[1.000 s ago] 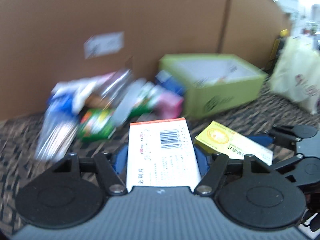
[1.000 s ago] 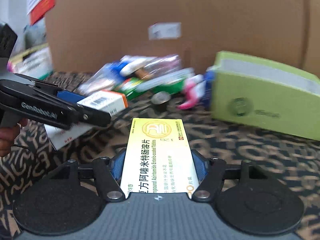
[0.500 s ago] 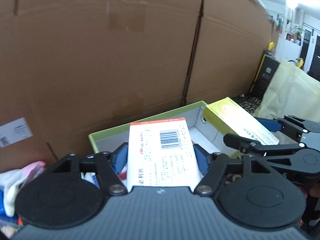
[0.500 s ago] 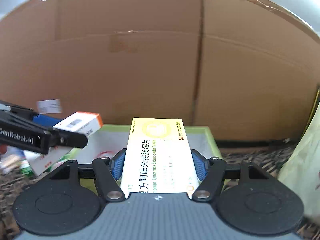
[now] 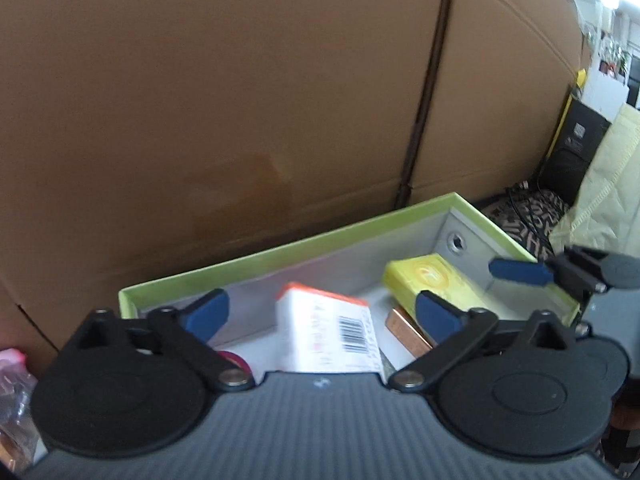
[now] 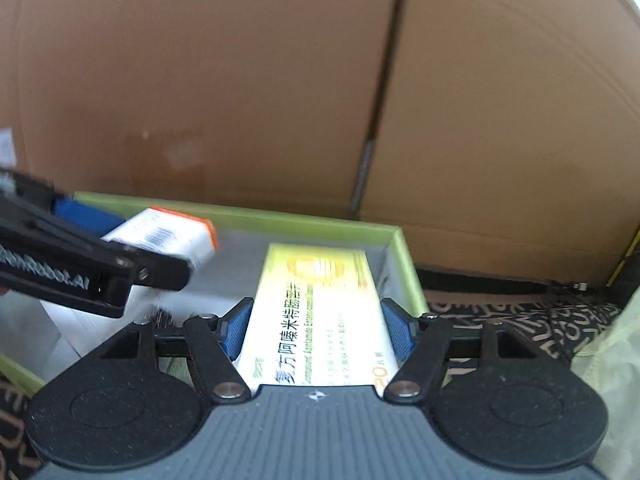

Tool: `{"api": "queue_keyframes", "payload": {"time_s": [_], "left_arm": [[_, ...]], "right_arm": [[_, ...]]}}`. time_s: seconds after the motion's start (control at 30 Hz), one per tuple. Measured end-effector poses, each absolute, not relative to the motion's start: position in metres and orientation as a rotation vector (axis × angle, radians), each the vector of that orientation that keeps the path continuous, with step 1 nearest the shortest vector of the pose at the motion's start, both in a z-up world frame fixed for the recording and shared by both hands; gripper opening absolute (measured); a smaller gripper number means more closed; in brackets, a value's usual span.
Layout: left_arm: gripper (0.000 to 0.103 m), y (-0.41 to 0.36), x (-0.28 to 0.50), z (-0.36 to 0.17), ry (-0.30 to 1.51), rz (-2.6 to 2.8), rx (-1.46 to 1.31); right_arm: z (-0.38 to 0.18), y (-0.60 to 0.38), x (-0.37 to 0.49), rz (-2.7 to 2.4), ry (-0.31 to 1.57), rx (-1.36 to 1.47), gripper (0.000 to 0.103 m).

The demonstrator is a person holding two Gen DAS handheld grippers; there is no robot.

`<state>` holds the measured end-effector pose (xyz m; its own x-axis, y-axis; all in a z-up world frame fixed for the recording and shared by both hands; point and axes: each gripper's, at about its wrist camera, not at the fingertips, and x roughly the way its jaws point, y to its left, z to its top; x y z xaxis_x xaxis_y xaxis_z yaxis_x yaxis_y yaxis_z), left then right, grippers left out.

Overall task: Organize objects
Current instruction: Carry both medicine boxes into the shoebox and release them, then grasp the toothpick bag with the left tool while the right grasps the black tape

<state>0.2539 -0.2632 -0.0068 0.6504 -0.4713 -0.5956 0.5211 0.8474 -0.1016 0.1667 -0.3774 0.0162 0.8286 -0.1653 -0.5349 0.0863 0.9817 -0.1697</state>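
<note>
A green box [image 5: 280, 252] with a grey inside stands against the cardboard wall; it also shows in the right wrist view [image 6: 304, 224]. My left gripper [image 5: 320, 312] is open above it, and the white box with an orange end and barcode [image 5: 328, 332] lies loose between its spread fingers, tilted into the green box. My right gripper [image 6: 318, 330] has its blue pads against the sides of the yellow medicine box [image 6: 320, 312], low at the green box's right end. In the left wrist view the yellow box [image 5: 432, 280] rests on a copper-coloured item [image 5: 404, 330].
A tall cardboard wall [image 5: 280, 100] stands right behind the green box. A cream bag [image 5: 604, 192] and a patterned cloth [image 6: 520, 320] lie to the right. Pink and clear packets [image 5: 12, 380] sit at the far left.
My left gripper has opened and let go of the white box, which has dropped into the green box. My right gripper has lowered the yellow box into the box's right end.
</note>
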Motion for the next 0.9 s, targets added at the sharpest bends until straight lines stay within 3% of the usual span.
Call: {"api": "queue_keyframes", "payload": {"time_s": [0.07,0.4,0.47,0.9], "left_arm": [[0.103,-0.262,0.254,-0.005,0.649,-0.59,0.064],[0.103,-0.231,0.209,0.023,0.574,-0.524,0.022],[0.103,-0.216,0.191,0.024,0.574,-0.495,0.009],[0.103,-0.025,0.079,-0.03,0.671,-0.173,-0.075]], "right_arm": [[0.013,-0.371,0.171,-0.136,0.589,-0.183,0.077],[0.062,-0.354,0.125,-0.139,0.455,-0.153,0.079],[0.071,-0.342,0.107,-0.135,0.411,-0.144,0.086],[0.033,-0.221,0.034,0.129,0.401,-0.113,0.088]]}}
